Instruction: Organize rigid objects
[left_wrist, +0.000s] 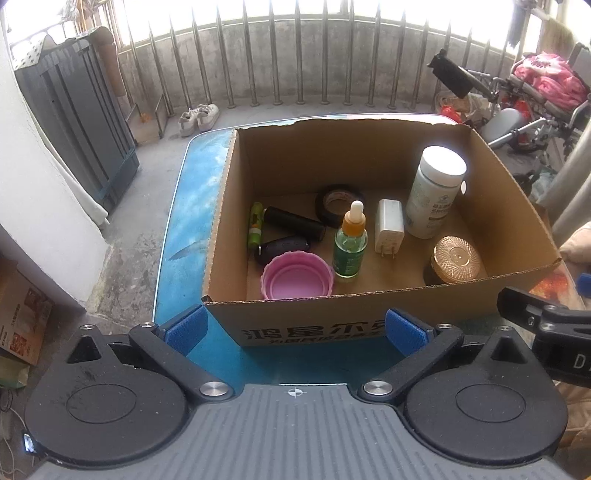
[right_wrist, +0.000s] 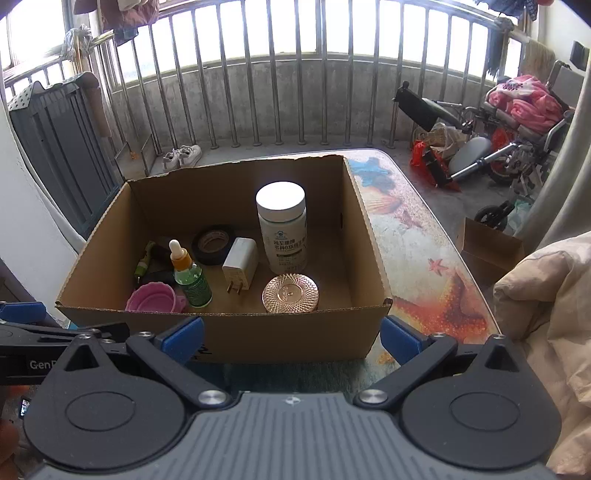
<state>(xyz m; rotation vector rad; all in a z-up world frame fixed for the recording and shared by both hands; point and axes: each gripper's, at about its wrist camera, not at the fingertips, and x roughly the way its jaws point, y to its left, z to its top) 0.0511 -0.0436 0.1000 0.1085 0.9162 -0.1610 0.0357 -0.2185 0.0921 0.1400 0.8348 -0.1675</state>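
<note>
Right wrist: black cylinder (left_wrist: 294, 222) mostly hidden (behind dropper bottle (right_wrist: 190, 275)).

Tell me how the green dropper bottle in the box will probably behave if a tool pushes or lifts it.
The green dropper bottle stands upright and is tall over a narrow base, so a push near its top would probably tip it. On its side, its round body would likely roll. It looks smooth, so it may slip in a grip.
</note>
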